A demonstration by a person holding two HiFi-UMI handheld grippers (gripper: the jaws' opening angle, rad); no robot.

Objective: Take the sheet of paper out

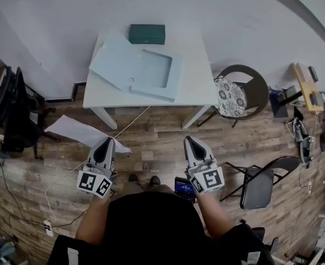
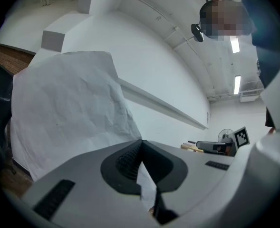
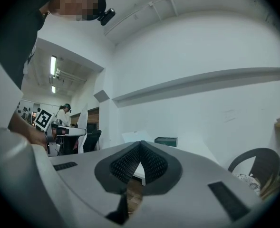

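Head view: white table [image 1: 198, 70] at upper centre against a white wall [image 1: 245, 15], wood floor [image 1: 162, 139] below it. On the table a pale blue folder [image 1: 134, 68] lies opened out, with a dark green box [image 1: 147, 33] at the far edge. A round chair [image 1: 245, 90] with a patterned cushion stands just right of the table, a folding chair [image 1: 259, 186] at lower right, dark furniture at the left edge. The left gripper [image 1: 108, 139] is at lower left of centre, off the table and above the floor. The sheet of paper [image 1: 76, 130] runs from its tip out toward the upper left, clear of the folder. The right gripper [image 1: 188, 138] is level with it at lower right of centre, apart from the paper. Left gripper view: the pads [image 2: 125, 163] are closed together on the sheet's edge, a thin strip of it showing between them. The rest of the sheet stands up, creased, and fills the left half of the frame; white wall is behind, and the right gripper's marker cube is at the right edge. Right gripper view: the pads [image 3: 125, 163] meet at the tips with nothing held, only floor and table edge showing past them. Green box at centre, round chair at lower right, another person [image 3: 63, 114] far off at left.
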